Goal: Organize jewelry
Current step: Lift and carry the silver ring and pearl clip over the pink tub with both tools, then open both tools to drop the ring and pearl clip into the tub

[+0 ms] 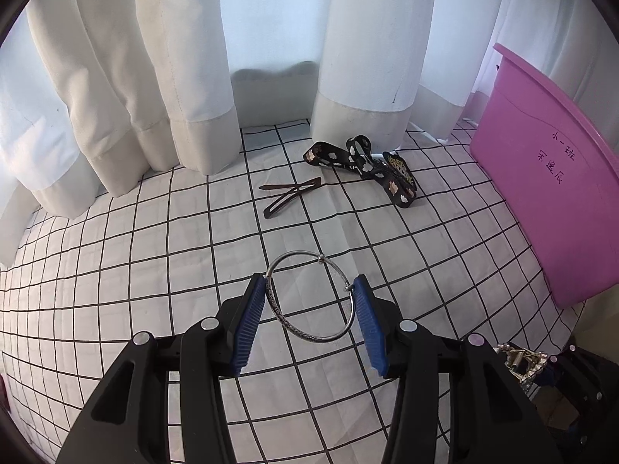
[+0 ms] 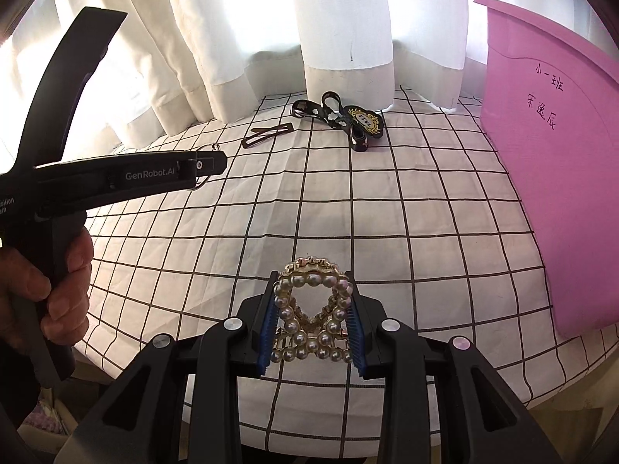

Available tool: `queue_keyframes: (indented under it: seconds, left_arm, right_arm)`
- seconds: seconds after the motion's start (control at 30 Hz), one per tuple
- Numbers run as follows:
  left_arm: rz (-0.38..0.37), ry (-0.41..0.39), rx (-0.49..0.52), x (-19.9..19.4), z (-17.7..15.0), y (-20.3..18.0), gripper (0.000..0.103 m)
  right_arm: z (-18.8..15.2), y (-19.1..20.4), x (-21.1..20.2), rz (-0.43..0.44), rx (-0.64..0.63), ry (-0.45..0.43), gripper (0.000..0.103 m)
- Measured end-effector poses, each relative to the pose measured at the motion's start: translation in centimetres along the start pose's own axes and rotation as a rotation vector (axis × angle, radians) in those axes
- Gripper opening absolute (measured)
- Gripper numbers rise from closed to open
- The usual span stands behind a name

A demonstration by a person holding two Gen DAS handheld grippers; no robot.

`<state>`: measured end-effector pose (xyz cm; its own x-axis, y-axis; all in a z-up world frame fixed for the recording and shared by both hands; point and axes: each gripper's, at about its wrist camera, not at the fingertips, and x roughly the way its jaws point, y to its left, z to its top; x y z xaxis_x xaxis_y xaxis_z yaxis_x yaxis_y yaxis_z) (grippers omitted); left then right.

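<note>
My left gripper (image 1: pixel 309 284) is shut on a silver bangle (image 1: pixel 288 319), held between its blue pads above the checked cloth. In the right wrist view the left gripper (image 2: pixel 209 164) shows from the side at the left, a hand on its handle. My right gripper (image 2: pixel 313 294) is shut on a pearl and gold hair claw (image 2: pixel 309 313), which also shows in the left wrist view (image 1: pixel 522 359). A brown hair clip (image 1: pixel 290 195) (image 2: pixel 267 135) and a black flowered bow (image 1: pixel 367 166) (image 2: pixel 340 116) lie on the cloth near the curtain.
A pink plastic bin (image 1: pixel 549 178) (image 2: pixel 549 154) with writing stands at the right. White curtains (image 1: pixel 154 77) hang along the back of the checked tablecloth (image 1: pixel 154 270). The table's front edge shows below in the right wrist view.
</note>
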<state>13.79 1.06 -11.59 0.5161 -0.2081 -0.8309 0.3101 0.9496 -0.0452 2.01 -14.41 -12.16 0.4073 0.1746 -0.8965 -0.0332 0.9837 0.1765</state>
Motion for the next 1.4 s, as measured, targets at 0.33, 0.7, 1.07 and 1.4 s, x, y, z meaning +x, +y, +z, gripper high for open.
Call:
queue_keyframes:
  seconds: [0.33,0.7,1.07,1.4]
  left_arm:
    - [-0.014,-0.051,0.045,-2.2,2.7,-2.5,0.046]
    - [-0.061,-0.137,0.106,-5.4,6.5,-7.6,0.046]
    - [-0.147,-0.238,0.181,-8.5,11.7,-15.0,0.046]
    - [-0.238,-0.247,0.257,-9.2,15.3,-24.6,0.046]
  right_arm:
    - [2.3,-1.8,-2.6,-0.034,0.015,-0.077,0.031]
    - [6.2,-4.6,-8.8,-0.075,0.025,-0.222,0.031]
    - [8.8,-10.4,-15.2,-0.155,0.06,-0.352,0.031]
    - [9.5,-18.6,-18.7,-0.237,0.155,-0.388,0.031]
